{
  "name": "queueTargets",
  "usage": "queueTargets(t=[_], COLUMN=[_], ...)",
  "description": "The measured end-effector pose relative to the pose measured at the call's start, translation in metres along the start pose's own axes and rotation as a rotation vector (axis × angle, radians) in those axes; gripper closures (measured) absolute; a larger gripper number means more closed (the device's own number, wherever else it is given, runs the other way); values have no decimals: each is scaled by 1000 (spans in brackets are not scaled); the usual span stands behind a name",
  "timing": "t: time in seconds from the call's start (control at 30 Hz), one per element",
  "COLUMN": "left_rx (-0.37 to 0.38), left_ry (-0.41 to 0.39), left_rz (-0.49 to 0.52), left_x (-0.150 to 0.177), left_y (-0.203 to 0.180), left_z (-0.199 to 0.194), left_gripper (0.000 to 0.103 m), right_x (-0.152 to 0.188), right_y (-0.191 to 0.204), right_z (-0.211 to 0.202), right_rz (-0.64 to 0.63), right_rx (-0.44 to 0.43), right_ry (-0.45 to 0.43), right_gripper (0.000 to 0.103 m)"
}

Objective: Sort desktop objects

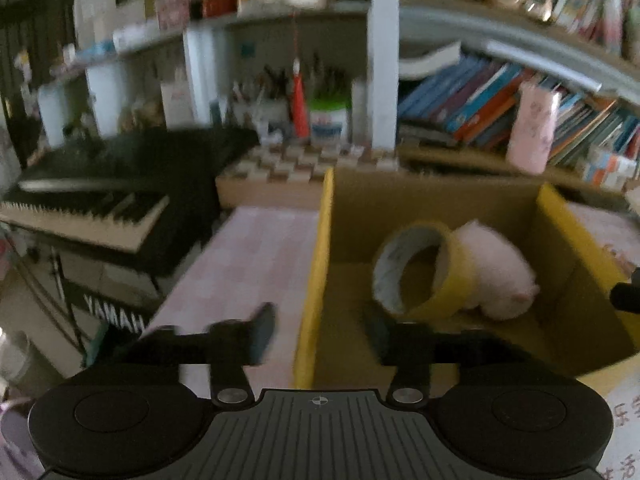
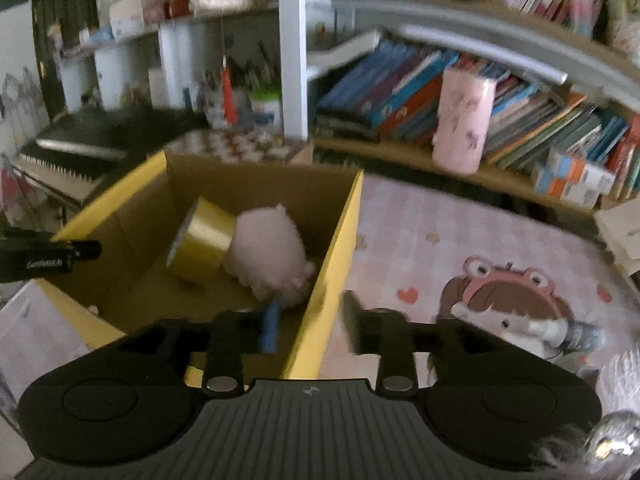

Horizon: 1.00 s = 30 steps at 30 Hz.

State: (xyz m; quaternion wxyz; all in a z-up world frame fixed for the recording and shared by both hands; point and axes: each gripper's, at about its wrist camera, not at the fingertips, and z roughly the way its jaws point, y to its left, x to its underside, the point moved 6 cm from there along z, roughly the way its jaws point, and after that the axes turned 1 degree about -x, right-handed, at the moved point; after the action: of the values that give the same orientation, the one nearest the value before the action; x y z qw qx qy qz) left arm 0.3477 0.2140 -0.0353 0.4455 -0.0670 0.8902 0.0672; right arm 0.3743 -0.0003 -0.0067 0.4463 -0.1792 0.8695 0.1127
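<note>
Yellow tape roll (image 1: 420,270) leans against pink plush (image 1: 500,272) — both inside cardboard box (image 1: 320,240).

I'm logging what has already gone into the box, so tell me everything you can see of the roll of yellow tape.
The roll of tape is wide and glossy yellow outside, with a pale, whitish inner core that is hollow. It is inside the cardboard box, tilted on its edge, its open side facing the left gripper. It leans against the pink plush toy beside it. Neither gripper touches it. How much tape is left cannot be told.
</note>
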Motion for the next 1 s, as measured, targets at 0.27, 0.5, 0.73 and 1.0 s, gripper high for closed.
queueTargets(t=[0.27, 0.5, 0.73, 1.0], left_rx=[82, 122, 139, 136], left_ry=[-178, -234, -222, -204], left_rz=[53, 0, -35, -36], left_x=[-4, 20, 57, 103], left_y=[-38, -51, -59, -67], left_z=[-74, -138, -192, -234], left_gripper=[33, 32, 32, 32], right_x=[0, 20, 54, 106], right_y=[-3, 0, 5, 12], right_z=[-62, -119, -177, -228], right_rz=[-2, 22, 42, 73], right_rx=[31, 41, 60, 104], right_ry=[-126, -174, -208, -202], right_gripper=[63, 63, 63, 62])
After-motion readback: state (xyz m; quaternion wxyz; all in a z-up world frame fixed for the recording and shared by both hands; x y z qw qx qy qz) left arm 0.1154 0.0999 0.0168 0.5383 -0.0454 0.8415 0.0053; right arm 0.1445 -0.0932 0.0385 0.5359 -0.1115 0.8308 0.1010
